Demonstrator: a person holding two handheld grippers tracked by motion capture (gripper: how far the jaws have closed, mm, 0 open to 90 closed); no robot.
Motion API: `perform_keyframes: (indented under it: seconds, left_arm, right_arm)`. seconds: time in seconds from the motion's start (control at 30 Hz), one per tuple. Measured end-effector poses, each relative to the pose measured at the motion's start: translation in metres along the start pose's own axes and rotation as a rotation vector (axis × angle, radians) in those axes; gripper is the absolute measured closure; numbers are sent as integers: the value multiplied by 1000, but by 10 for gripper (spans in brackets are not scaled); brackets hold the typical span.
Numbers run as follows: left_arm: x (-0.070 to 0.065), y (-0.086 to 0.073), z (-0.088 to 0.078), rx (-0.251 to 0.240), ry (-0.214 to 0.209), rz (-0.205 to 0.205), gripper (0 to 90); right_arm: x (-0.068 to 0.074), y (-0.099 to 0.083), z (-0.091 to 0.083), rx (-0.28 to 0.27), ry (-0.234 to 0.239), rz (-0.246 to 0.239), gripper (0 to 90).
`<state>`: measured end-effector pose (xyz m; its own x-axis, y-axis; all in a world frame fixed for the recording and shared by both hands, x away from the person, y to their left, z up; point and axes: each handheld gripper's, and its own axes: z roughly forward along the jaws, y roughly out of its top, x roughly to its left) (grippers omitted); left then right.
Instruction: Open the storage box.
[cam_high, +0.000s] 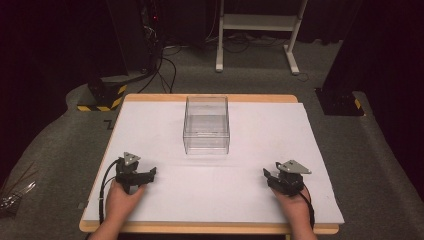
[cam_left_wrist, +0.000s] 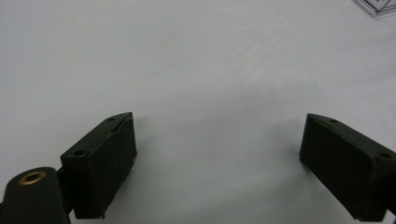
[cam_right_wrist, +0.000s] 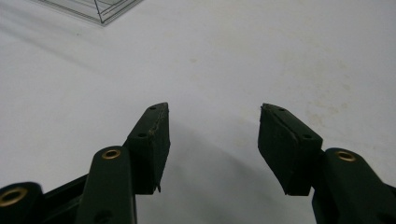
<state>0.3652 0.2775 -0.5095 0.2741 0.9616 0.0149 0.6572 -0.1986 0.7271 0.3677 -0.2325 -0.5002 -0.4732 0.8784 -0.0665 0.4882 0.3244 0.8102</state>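
A clear plastic box (cam_high: 206, 125) stands upright on the white table sheet (cam_high: 250, 140), a bit behind the middle, and looks empty. My left gripper (cam_high: 151, 173) rests near the front left, a hand around it, jaws pointing right toward the centre. Its own view has the left gripper (cam_left_wrist: 219, 140) open wide over bare sheet, with a box corner (cam_left_wrist: 378, 4) at the top right. My right gripper (cam_high: 266, 174) rests near the front right, jaws pointing left. Seen along its own jaws, the right gripper (cam_right_wrist: 214, 126) is open with nothing between, and the box edge (cam_right_wrist: 98, 9) lies at the top left.
The sheet covers a wooden table (cam_high: 210, 229) whose edge shows at front and back. Beyond the table are a white stand's legs (cam_high: 257, 35), cables (cam_high: 160, 65) and a yellow-and-black striped base (cam_high: 102, 97) on the grey carpet. A bundle of thin sticks (cam_high: 15, 187) lies on the floor at left.
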Motion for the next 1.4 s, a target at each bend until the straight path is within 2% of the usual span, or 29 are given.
perform_keyframes:
  seconds: [0.53,0.77,1.0,1.4]
  left_arm:
    - [0,0,0,1,-1,0,112]
    - [0,0,0,0,0,0,112]
    - [0,0,0,0,0,-1,112]
    - [0,0,0,1,-1,-1,112]
  right_arm:
    - [0,0,-1,-12,0,9,437]
    - [-4,0,-7,-42,-5,29,445]
    - [-6,3,-14,-80,-10,26,444]
    - [11,13,-20,-122,21,-9,453]
